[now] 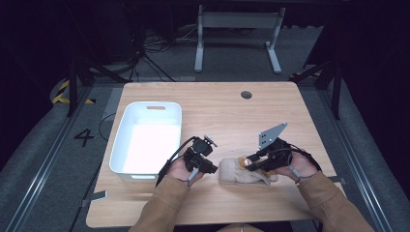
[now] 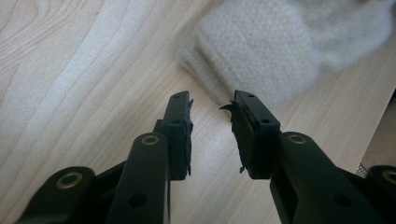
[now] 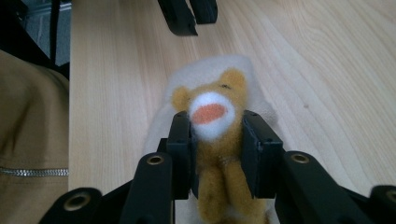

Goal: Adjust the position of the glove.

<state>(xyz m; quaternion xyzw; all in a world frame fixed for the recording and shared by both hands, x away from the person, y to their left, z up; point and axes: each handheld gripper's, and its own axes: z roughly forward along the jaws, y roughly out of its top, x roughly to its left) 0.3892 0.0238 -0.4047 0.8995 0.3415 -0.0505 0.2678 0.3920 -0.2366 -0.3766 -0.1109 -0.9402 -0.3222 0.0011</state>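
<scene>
Near the table's [image 1: 290, 104] front edge, your right gripper [image 3: 217, 122] clamps the plush bear [image 3: 214, 116] over the beige sock [image 1: 231, 170]; your left gripper [image 2: 211, 106] waits apart beside it. Stuffing looks barely begun; the white bin [image 1: 122, 137] awaits.

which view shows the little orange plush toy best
The right gripper view: the plush toy sits close up, clamped between the right gripper's jaws, above the beige sock. The high view shows it as a tiny orange spot. The left gripper view gives the sock's fuzzy edge, not the toy.
</scene>
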